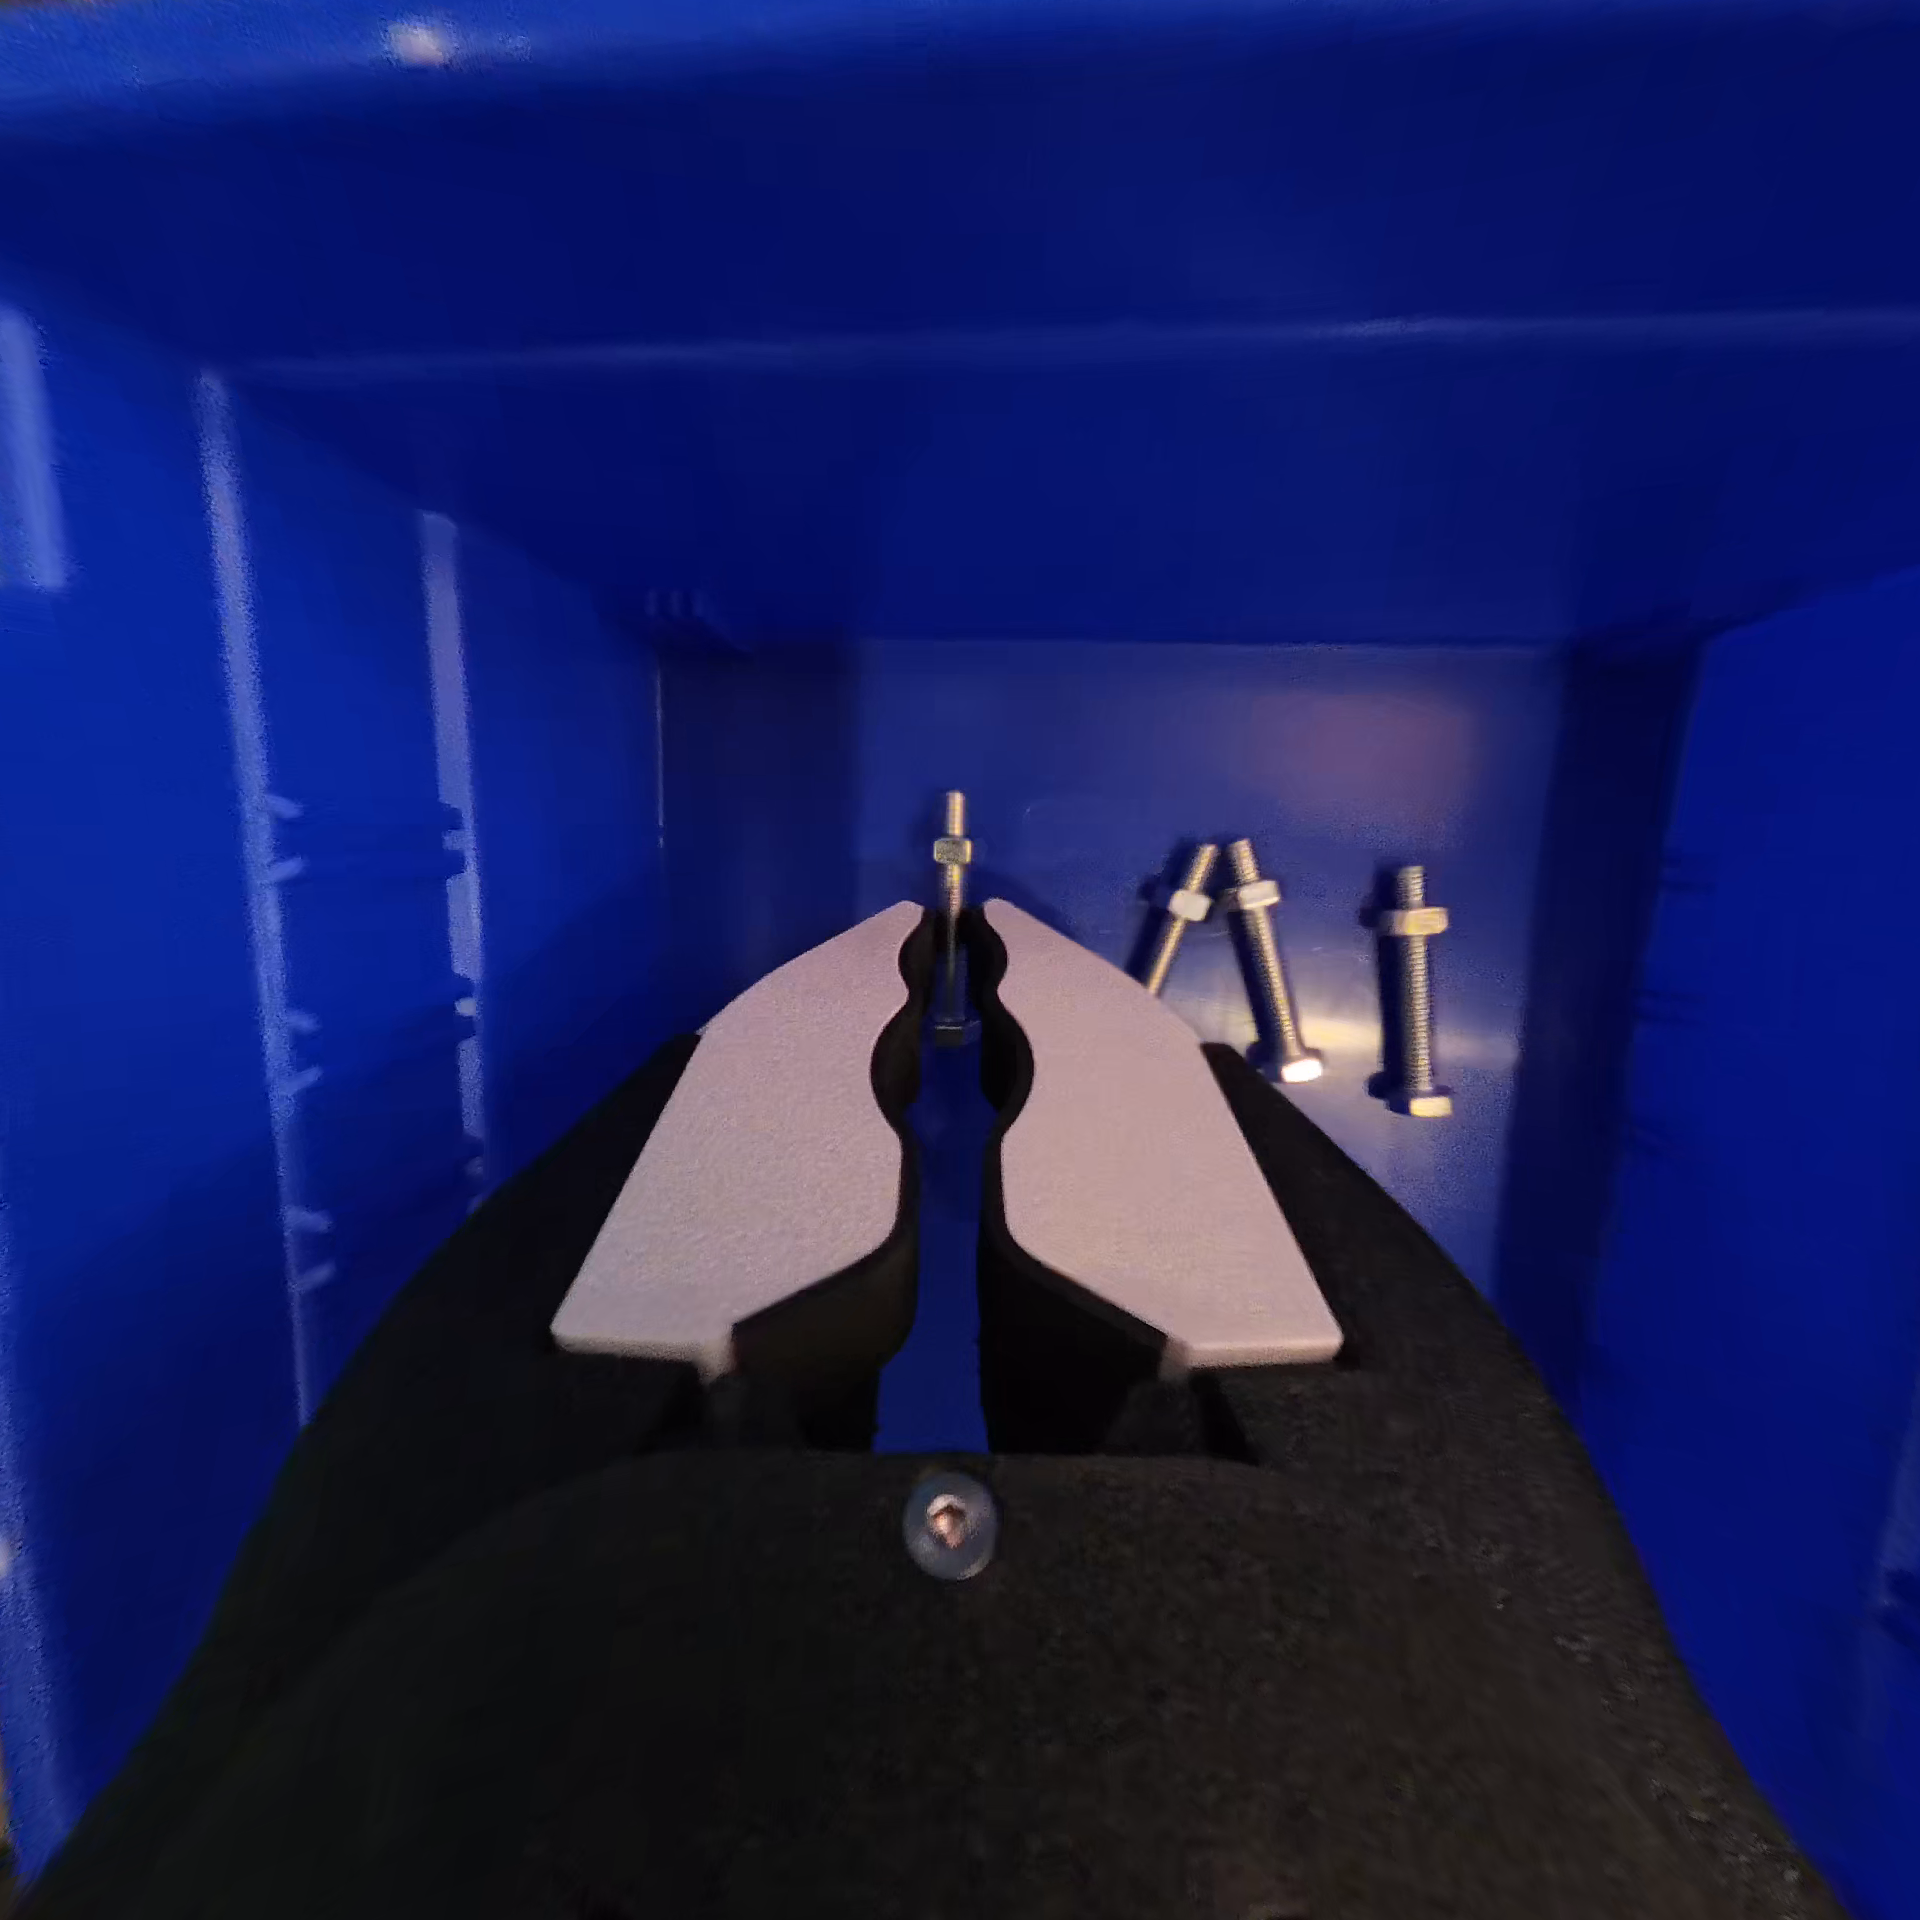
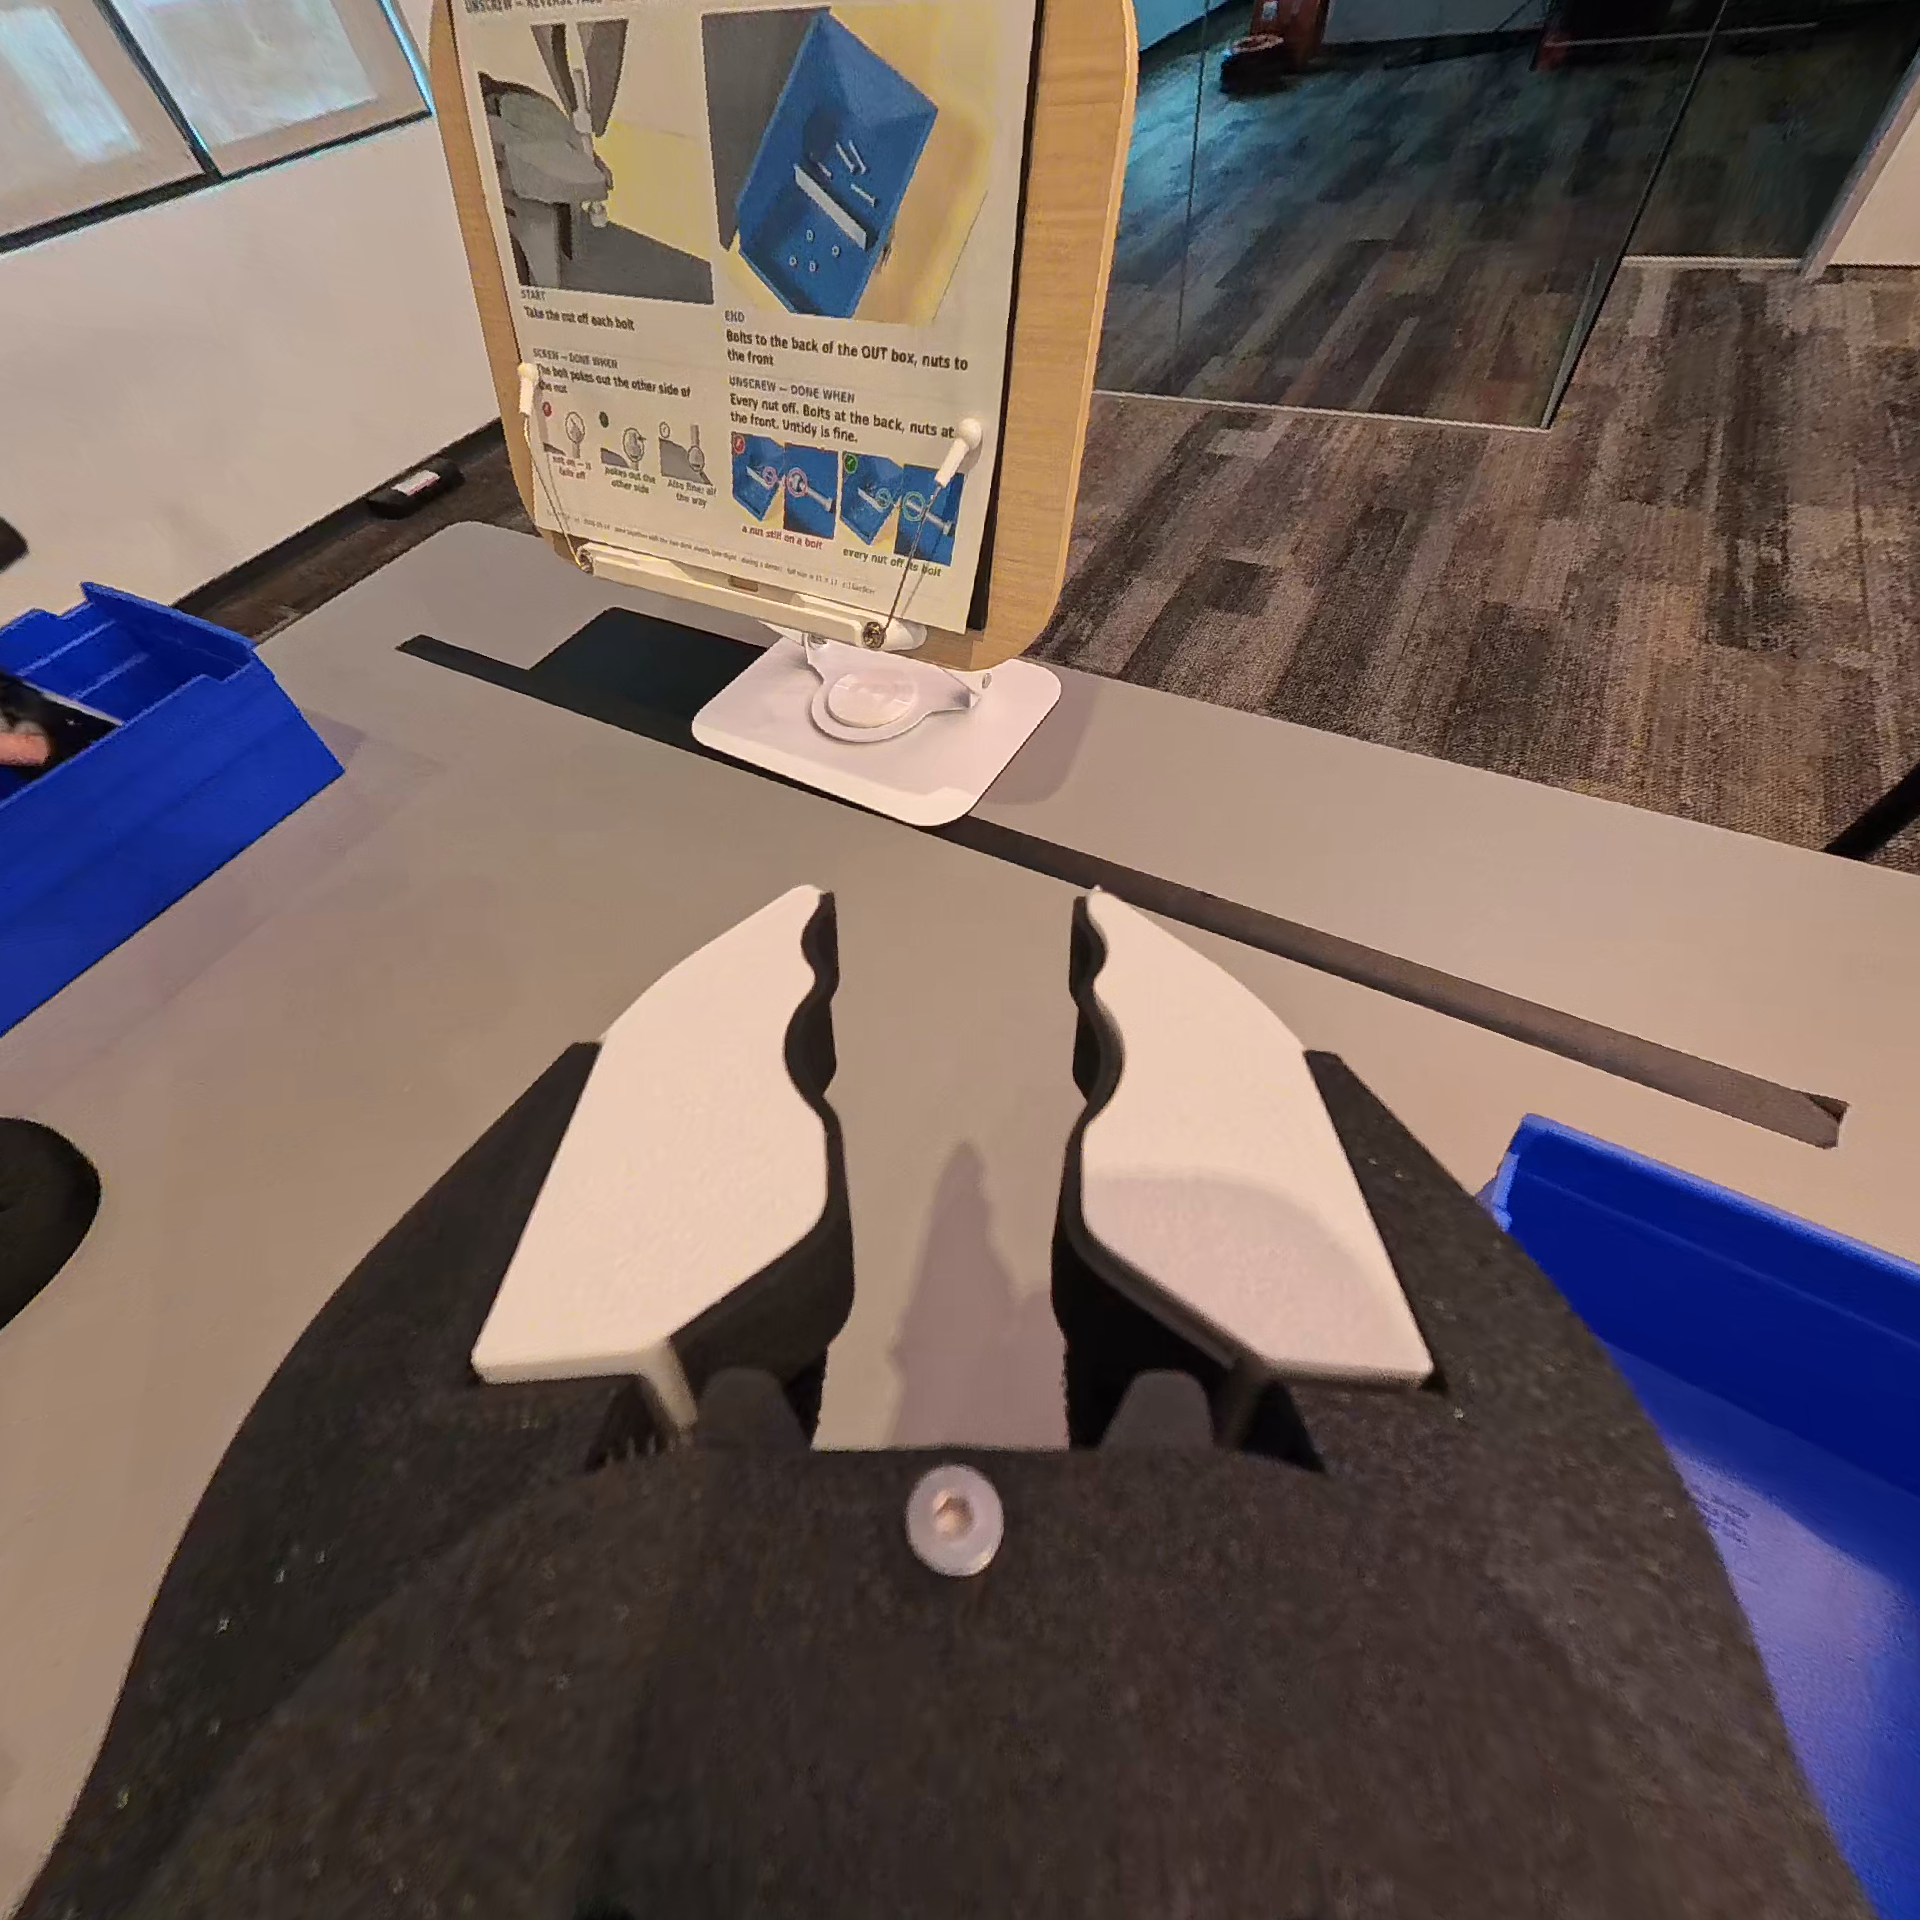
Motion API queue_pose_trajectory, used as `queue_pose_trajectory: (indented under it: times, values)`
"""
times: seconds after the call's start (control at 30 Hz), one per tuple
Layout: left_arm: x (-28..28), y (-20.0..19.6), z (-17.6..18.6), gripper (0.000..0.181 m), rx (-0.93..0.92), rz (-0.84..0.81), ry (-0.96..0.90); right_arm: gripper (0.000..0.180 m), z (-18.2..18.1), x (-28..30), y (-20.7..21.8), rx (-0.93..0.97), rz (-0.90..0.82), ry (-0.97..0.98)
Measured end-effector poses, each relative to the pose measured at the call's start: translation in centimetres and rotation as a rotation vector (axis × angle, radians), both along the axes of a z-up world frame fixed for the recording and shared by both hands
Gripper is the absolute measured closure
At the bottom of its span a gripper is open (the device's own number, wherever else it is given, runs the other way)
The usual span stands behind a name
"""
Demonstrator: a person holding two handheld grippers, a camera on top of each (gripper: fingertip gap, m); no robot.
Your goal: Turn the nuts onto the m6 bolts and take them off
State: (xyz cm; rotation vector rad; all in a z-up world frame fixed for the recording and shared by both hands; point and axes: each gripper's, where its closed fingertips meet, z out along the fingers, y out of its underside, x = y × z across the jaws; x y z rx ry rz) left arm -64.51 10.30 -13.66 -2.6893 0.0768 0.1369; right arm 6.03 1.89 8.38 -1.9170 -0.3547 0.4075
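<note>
Left gripper [image 1: 951, 914] inside blue bin [image 1: 312, 727], fingers nearly together around a bolt [image 1: 951, 977] with its nut [image 1: 951, 852] on; actual contact cannot be told
Three more nutted bolts [image 1: 1408, 992] lie on the bin floor to the right, two of them leaning together. Right gripper [image 2: 951, 914] hovers over grey table [image 2: 468, 914], fingers apart, empty; instruction sheet on stand [image 2: 748, 312] ahead, another blue bin [image 2: 1714, 1299] at right

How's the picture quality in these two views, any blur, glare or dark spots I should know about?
Left wrist view: dim inside the blue bin, whose near walls are smeared; a pale glare patch lies on the floor by the bolts, and the left gripper looks soft. Right wrist view: bright and even, the right gripper crisp with a faint shadow on the grey table; wide-angle bending shows at the edges.
</note>
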Motion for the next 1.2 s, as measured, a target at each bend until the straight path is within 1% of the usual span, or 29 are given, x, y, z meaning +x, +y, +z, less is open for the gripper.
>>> queue_pose_trajectory:
  times: [0.07, 0.13, 0.2, 0.27, 0.33, 0.43, 0.5, 0.57, 0.7, 0.8, 0.9, 1.0, 1.1, 1.2]
  values:
    - [0.7, 0.2, 1.7, 0.175, 0.12, -0.014, -0.026, 0.138, -0.2, 0.1, 0.0, -0.001, 0.005, 0.011]
    - [1.1, 0.2, 4.4, 0.175, 0.238, -0.035, -0.021, 0.138, -0.3, 0.3, 0.1, -0.008, 0.011, 0.023]
    - [1.9, -0.1, 8.1, 0.175, 0.358, -0.08, 0.032, 0.138, -0.2, 0.4, 0.2, -0.001, 0.012, 0.035]
    - [4.4, -0.5, 12.6, 0.175, 0.472, -0.164, 0.061, 0.139, 0.0, 0.1, 0.3, 0.008, 0.029, 0.06]
    - [9.1, -1.2, 17.0, 0.176, 0.584, -0.267, 0.019, 0.139, 0.2, -0.7, 0.5, 0.016, 0.059, 0.091]
    - [19.7, -3.4, 22.6, 0.175, 0.731, -0.474, -0.19, 0.14, 0.3, -1.9, 0.8, 0.024, 0.099, 0.107]
    - [27.2, -5.7, 25.0, 0.175, 0.789, -0.64, -0.32, 0.14, 0.3, -2.8, 0.8, 0.031, 0.13, 0.102]
    - [33.6, -8.2, 26.6, 0.175, 0.831, -0.789, -0.423, 0.14, 0.4, -3.6, 0.7, 0.047, 0.157, 0.09]
    - [42.7, -11.8, 28.4, 0.175, 0.881, -0.975, -0.627, 0.142, 1.5, -5.7, 0.0, 0.092, 0.244, 0.105]
    - [46.4, -12.9, 28.0, 0.175, 0.862, -1.037, -0.703, 0.144, 2.0, -7.0, -0.6, 0.125, 0.302, 0.083]
    - [48.1, -13.2, 26.1, 0.175, 0.841, -1.086, -0.679, 0.144, 1.8, -8.0, -1.1, 0.128, 0.339, 0.02]
    - [48.6, -12.7, 24.0, 0.175, 0.81, -1.122, -0.638, 0.145, 1.6, -9.7, -1.9, 0.106, 0.413, 0.029]
    - [49.1, -13.0, 23.3, 0.175, 0.805, -1.149, -0.72, 0.145, 2.2, -12.5, -3.0, 0.12, 0.516, 0.07]
    - [49.2, -13.3, 23.1, 0.176, 0.84, -1.174, -0.777, 0.145, 3.5, -16.1, -4.6, 0.222, 0.638, 0.103]
